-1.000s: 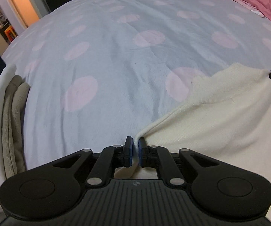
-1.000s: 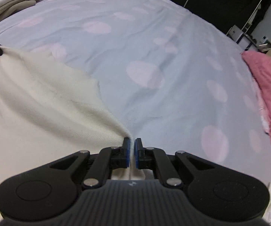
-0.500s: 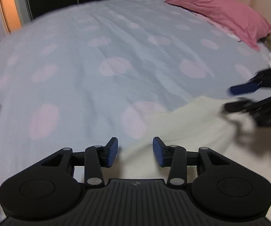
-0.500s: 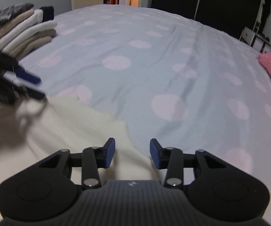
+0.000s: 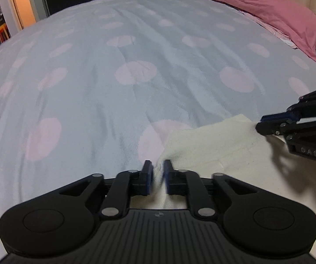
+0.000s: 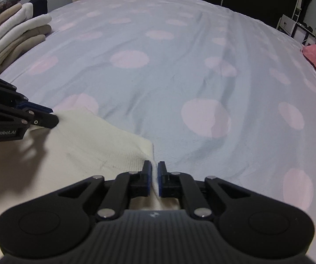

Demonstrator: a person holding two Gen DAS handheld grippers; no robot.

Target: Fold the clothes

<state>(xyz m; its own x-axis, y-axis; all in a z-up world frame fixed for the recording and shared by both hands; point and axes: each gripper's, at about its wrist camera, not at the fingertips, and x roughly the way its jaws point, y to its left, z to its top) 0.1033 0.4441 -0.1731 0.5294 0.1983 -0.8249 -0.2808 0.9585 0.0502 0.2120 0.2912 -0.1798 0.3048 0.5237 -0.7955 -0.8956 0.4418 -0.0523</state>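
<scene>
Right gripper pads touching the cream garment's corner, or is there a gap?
Touching. The right wrist view shows the right gripper closing, with the cream garment corner pinched between its pads, no gap visible.

Both grippers let go and spread apart; now the left gripper (image 5: 157, 177) and right gripper (image 6: 155, 179) are closing on the cream garment's (image 6: 87, 145) edge again.

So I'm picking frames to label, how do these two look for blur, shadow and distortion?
Left wrist view: fisheye bulges the bed; its left edge is smeared; the right gripper casts a hard shadow on the cream garment; the doorway glows orange. Right wrist view: sharper, same bulge; the left gripper shadows the garment; the far background is dark.
</scene>
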